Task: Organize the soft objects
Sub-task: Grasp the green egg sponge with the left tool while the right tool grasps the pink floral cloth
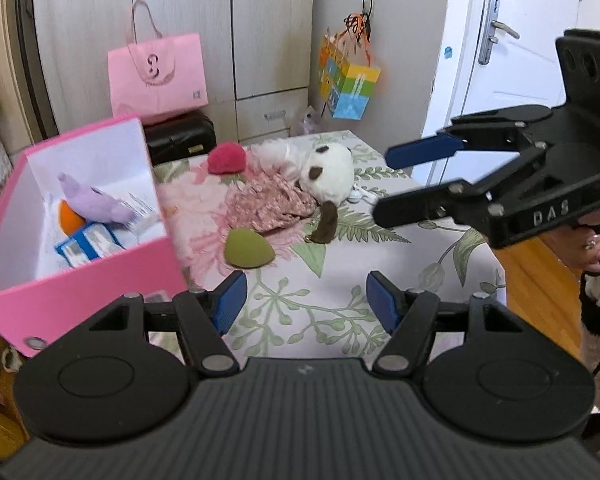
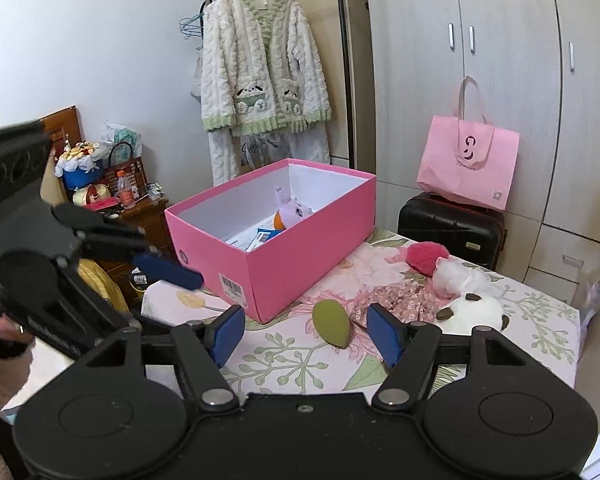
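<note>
Left wrist view: the left tongs (image 1: 306, 302) gape wide and empty above the floral surface (image 1: 340, 280). The right tongs (image 1: 384, 184), parted and empty, hover beside the panda plush (image 1: 330, 172). A green sponge (image 1: 248, 249) lies near the pink box (image 1: 100, 280).

Right wrist view: the box holds a purple plush (image 2: 290, 212).

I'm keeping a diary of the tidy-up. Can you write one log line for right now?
left claw: open, empty | right claw: open, empty | pink box: purple toy inside | green sponge: on table

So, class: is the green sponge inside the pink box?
No, the green sponge lies on the table beside the pink box.
</note>
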A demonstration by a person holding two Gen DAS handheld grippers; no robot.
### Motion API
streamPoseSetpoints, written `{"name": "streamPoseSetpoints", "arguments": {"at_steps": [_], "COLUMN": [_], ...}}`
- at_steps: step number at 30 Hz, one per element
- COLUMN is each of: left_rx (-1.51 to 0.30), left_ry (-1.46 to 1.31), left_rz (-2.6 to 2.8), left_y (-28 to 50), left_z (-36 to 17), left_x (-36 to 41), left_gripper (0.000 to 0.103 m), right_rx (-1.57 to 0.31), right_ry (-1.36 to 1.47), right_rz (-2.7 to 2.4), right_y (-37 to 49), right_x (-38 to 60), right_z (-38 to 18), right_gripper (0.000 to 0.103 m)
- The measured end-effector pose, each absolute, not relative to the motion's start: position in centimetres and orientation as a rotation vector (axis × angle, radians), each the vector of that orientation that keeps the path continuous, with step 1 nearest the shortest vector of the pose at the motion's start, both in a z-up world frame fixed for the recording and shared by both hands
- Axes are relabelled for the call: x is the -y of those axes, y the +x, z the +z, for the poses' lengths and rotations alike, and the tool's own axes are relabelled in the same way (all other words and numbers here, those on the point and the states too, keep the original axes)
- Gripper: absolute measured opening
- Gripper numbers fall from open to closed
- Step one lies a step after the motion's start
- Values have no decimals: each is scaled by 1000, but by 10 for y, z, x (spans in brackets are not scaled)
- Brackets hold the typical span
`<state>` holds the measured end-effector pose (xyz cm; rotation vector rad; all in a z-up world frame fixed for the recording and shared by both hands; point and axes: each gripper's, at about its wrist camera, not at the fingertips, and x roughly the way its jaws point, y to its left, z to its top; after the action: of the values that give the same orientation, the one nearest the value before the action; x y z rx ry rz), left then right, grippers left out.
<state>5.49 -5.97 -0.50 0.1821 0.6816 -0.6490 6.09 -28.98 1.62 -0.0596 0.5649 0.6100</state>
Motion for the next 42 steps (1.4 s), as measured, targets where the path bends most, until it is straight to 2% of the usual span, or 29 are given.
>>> {"name": "streamPoseSetpoints", "arguments": {"at_steps": [9, 15, 31, 38, 41, 42], "left_rx": [-642, -569, -507, -523, -506, -505], "left_ry": [93, 191, 215, 120, 159, 160], "left_rz": [-539, -412, -257, -236, -213, -209], "left_y": [88, 106, 131, 135, 135, 135], "left_z": [-41, -59, -101, -110, -112, -113], "left_x": [90, 113, 135, 130, 133, 132], "left_gripper": [65, 65, 65, 62, 50, 50], "right_rx": [-599, -621, -694, -728, -747, -746], "right_ry": [0, -1, -44, -185, -194, -201], "right_rz": [625, 620, 486, 431, 448, 446], "right_y": [111, 135, 194, 209, 212, 213], "right_x": [297, 295, 285, 263, 257, 255], "right_z": [-15, -31, -65, -81, -85, -86], "right_gripper": [72, 72, 72, 74, 78, 83]}}
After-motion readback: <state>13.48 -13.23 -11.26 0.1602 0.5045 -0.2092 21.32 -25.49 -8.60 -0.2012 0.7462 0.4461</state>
